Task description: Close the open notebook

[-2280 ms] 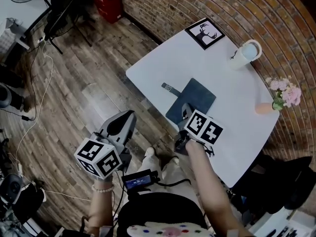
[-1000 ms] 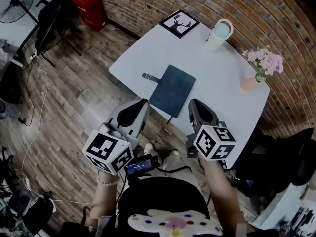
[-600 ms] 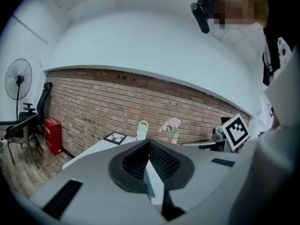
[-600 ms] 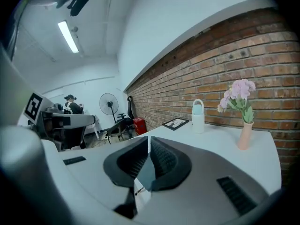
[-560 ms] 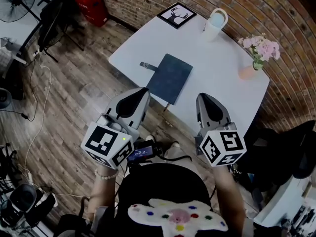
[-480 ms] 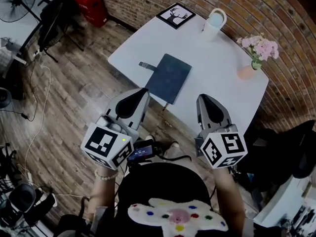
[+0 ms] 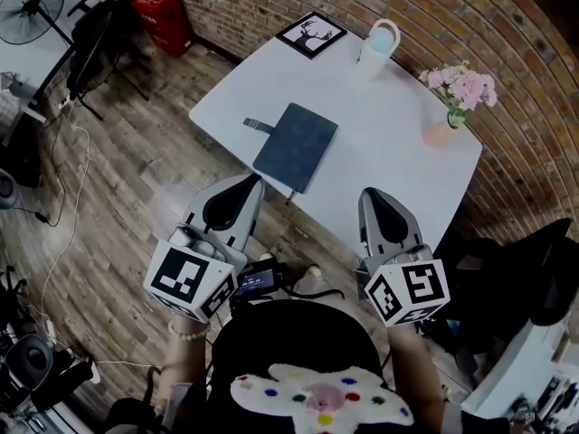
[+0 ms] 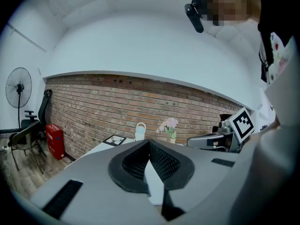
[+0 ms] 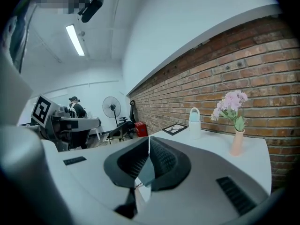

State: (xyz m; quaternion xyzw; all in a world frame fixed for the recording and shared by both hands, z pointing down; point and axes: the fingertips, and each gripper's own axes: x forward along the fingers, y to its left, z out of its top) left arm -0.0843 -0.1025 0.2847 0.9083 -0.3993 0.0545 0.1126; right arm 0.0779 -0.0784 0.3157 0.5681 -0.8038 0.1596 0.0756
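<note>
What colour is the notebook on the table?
The notebook is dark slate blue; the head view shows it best.

notebook | dark blue-grey cover | closed, flat | on white table

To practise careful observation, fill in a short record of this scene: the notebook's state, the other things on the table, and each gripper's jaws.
notebook: closed, lying flat, dark cover up
table: white, beside a brick wall
other things: picture, mug, vase with pink flowers
left gripper: jaws shut, empty, short of the notebook
right gripper: jaws shut, empty, short of the notebook
task: looks done
</note>
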